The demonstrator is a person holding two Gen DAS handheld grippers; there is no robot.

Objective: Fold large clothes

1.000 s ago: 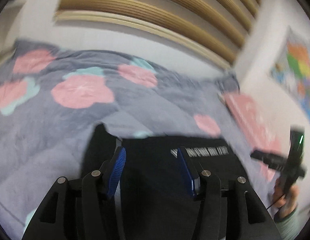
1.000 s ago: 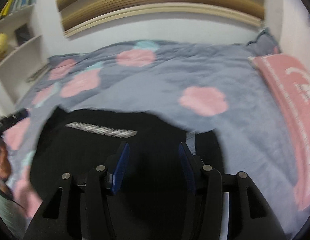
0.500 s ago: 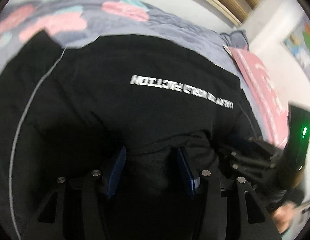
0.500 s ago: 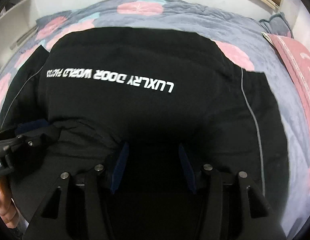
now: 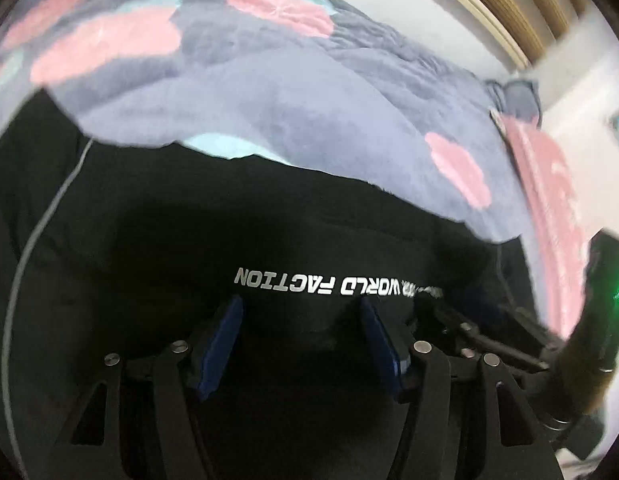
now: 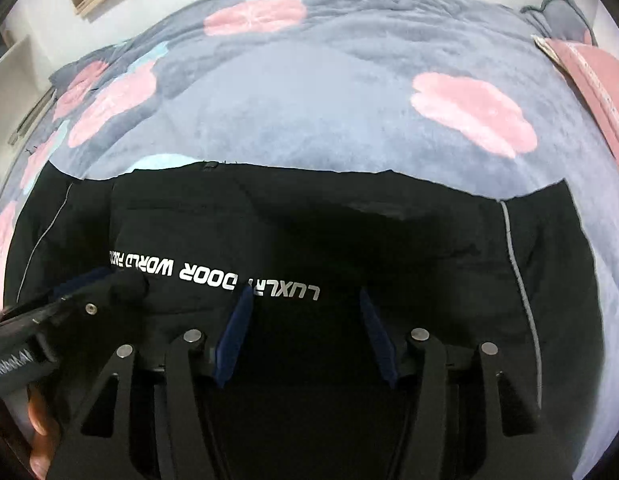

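Observation:
A large black garment [image 5: 189,248] with white lettering and a thin grey piping line lies flat on the bed; it also shows in the right wrist view [image 6: 349,240]. My left gripper [image 5: 301,320] has its blue pads wide apart just over the garment's near edge, below the lettering. My right gripper [image 6: 305,316] is also open over the near edge, right of the lettering. The left gripper also shows at the left of the right wrist view [image 6: 89,300], the right gripper at the right of the left wrist view [image 5: 489,332]. Neither holds cloth.
The bed carries a grey blanket [image 6: 329,100] with pink and teal flower shapes. A pink pillow [image 5: 549,200] lies at the right side. A slatted wooden headboard [image 5: 509,0] and white wall stand behind. White shelves [image 6: 13,64] are at the left.
Both grippers have pulled back toward the garment's near edge. The garment now fills less of each view and more blanket shows beyond it. The jaws stayed open.

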